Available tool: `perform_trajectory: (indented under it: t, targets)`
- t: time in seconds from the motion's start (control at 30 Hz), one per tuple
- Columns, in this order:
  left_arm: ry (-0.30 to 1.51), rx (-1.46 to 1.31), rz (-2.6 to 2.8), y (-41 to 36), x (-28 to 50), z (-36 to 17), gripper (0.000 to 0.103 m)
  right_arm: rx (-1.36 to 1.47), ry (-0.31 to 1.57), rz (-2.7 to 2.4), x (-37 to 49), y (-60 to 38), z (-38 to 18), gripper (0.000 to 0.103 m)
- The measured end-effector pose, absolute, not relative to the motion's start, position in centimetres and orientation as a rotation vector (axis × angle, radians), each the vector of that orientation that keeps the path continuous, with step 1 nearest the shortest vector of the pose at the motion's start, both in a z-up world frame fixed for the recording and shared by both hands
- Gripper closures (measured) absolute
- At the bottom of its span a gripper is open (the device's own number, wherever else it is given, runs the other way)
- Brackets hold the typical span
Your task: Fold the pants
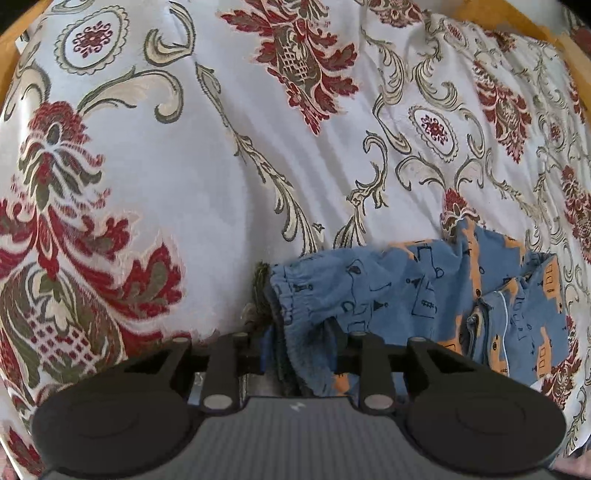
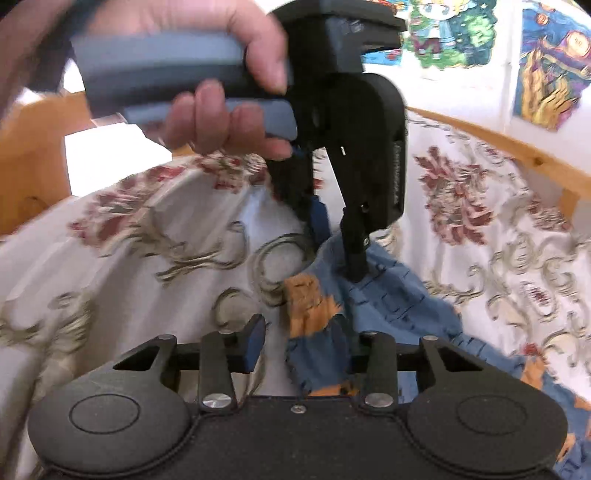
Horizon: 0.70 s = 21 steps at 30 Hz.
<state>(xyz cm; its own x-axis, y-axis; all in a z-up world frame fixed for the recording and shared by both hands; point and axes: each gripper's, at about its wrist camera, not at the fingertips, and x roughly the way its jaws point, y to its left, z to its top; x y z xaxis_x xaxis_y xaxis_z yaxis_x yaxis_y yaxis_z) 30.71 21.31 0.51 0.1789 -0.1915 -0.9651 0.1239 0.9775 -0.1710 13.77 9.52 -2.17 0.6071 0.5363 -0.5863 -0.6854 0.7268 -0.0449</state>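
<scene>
Blue pants [image 1: 424, 295] bunched on patterned bedspread [image 1: 184, 166], toward its right in left view; left gripper [image 1: 299, 354] part closed, waistband cloth between pads, clamped; right gripper [image 2: 306, 350] part open, cloth fold between fingers, grip unclear; hand [image 2: 207, 74] on left gripper's handle

This looks like a bedroom in a home. A bed with a light wooden frame [image 2: 509, 147] is covered by a white bedspread [image 1: 177, 155] with big red flowers and curly leaves on it. On the white wall behind the bed hang bright cartoon pictures [image 2: 450, 33], the kind a child might have. Small blue pants [image 1: 436, 288] with orange shapes lie on the bed.
</scene>
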Motion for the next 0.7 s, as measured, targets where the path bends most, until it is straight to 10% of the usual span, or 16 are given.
perform_trajectory:
  t: [0.7]
  targets:
    - [1.320,0.071,-0.195,19.3,29.9,1.2,0.089,-0.173,0.607,0.526,14.3,11.6,-2.6,0.090]
